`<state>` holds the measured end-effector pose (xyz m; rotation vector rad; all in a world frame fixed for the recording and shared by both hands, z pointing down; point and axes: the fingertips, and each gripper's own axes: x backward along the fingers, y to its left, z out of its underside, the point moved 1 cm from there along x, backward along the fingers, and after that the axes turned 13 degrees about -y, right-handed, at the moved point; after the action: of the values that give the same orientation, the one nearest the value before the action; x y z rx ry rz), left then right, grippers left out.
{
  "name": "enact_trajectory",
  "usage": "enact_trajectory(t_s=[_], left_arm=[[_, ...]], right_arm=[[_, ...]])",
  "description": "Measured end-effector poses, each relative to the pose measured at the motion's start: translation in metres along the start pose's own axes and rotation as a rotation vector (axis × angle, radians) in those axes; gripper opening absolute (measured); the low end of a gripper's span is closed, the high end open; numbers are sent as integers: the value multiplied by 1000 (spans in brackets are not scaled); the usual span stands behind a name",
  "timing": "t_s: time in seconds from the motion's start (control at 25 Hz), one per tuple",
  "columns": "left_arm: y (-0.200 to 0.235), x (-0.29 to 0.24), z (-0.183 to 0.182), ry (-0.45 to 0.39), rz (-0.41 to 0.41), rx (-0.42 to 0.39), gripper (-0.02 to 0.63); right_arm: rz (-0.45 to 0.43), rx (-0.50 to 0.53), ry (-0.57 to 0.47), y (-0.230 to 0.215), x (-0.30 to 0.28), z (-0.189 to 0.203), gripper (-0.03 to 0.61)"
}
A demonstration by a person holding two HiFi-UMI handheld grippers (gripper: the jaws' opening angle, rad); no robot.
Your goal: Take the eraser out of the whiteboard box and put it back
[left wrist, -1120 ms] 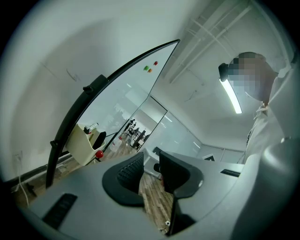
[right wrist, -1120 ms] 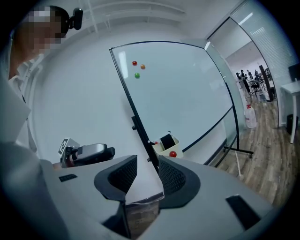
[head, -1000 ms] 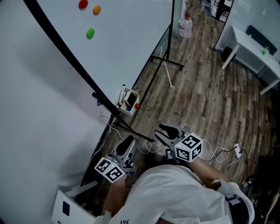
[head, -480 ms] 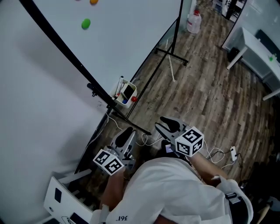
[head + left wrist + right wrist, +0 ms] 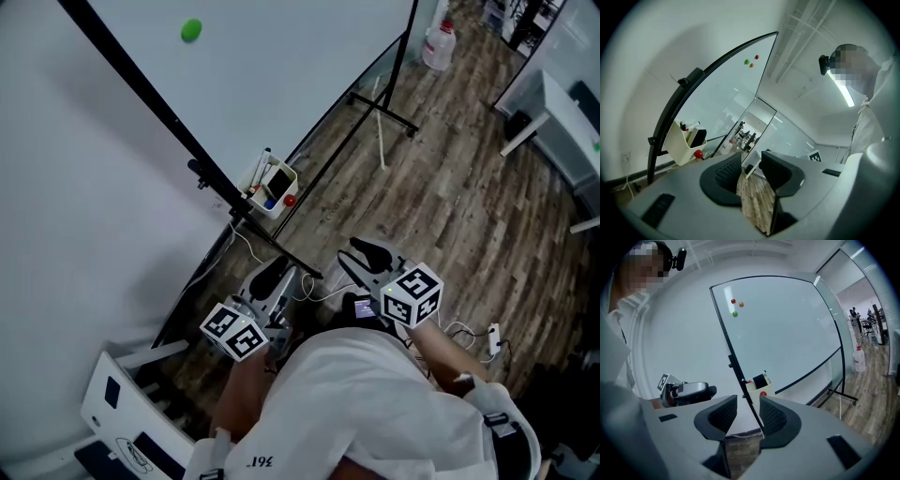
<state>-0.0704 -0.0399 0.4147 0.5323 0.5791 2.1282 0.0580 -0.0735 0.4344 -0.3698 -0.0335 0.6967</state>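
left gripper (image 5: 751,169): jaws have just been opening, moderately apart, nothing between. black rectangular eraser (image 5: 697,137) stands in the white plastic whiteboard box (image 5: 675,146), untouched, ahead. right gripper (image 5: 747,416): moderately apart, empty. removal and return both outstanding

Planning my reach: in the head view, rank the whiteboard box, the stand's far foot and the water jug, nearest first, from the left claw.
1. whiteboard box, just ahead.
2. stand's far foot, on the floor beyond.
3. water jug, top right.
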Motion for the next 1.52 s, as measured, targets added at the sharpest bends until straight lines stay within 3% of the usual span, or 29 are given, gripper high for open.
enact_trajectory(t_s=[0.36, 0.92, 1.52], left_arm=[[20, -14, -19, -14, -35, -45, 123], [87, -40, -57, -2, -94, -183, 123], [125, -58, -50, 59, -165, -228, 123]], right_arm=[[-47, 65, 2, -7, -28, -17, 150], [-127, 208, 11, -11, -98, -50, 160], [-174, 300, 103, -20, -171, -34, 176]])
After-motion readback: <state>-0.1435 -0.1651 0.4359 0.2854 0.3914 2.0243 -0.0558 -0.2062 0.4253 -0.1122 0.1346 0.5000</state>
